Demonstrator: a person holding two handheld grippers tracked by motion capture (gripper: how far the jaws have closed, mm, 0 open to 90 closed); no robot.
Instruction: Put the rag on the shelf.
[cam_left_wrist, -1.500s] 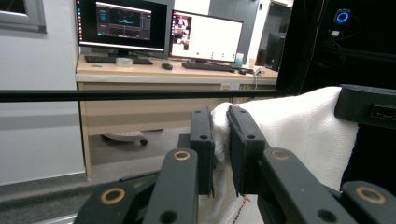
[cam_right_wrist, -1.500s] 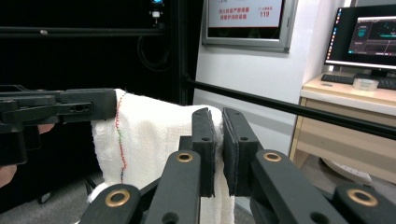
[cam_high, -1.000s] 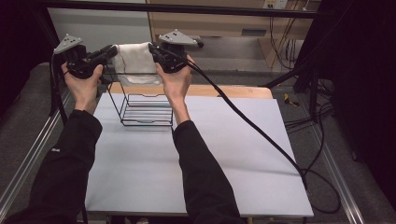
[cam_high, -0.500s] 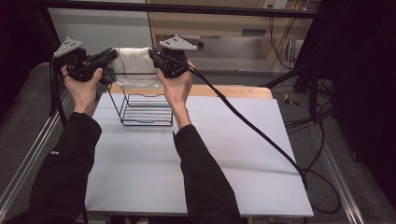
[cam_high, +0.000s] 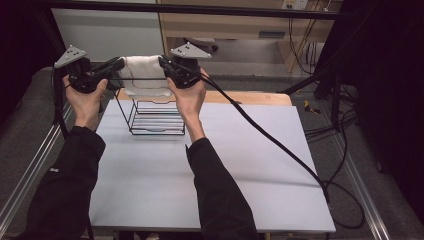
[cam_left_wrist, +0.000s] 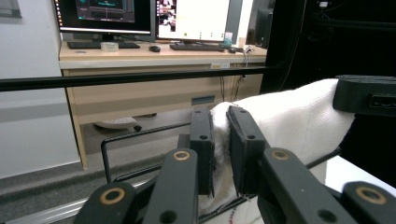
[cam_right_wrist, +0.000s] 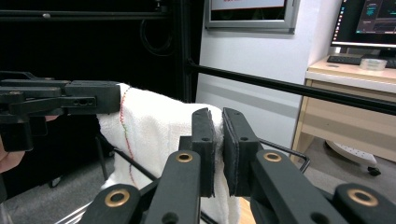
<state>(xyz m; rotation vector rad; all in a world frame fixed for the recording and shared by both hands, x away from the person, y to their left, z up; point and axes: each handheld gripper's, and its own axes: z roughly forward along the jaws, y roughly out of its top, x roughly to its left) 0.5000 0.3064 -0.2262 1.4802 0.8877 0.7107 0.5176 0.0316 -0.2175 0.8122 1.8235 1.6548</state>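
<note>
So you've got the white towel (cam_high: 142, 75) stretched between both grippers, held up just over the far top bar of the black wire rack (cam_high: 155, 117) at the back of the table (cam_high: 210, 185); the left gripper (cam_high: 119, 65) is pinching one end, its pads squeezed tight on a fold of cloth, and you can see the same bite up close in the left gripper view (cam_left_wrist: 222, 140); the right gripper (cam_high: 162, 64) is clamped on the other end the same way, jaws nearly together with just the towel edge between them (cam_right_wrist: 218, 140). Looks to me like you're at the draping step; the cloth hangs partly down behind the bar already, but both ends are held up. Next move, I'd guess, is lowering both hands together so the towel settles evenly across the bar; keep it taut and level, or one side will slide off; only let go once the weight sits on the rack, not on your grip.
</note>
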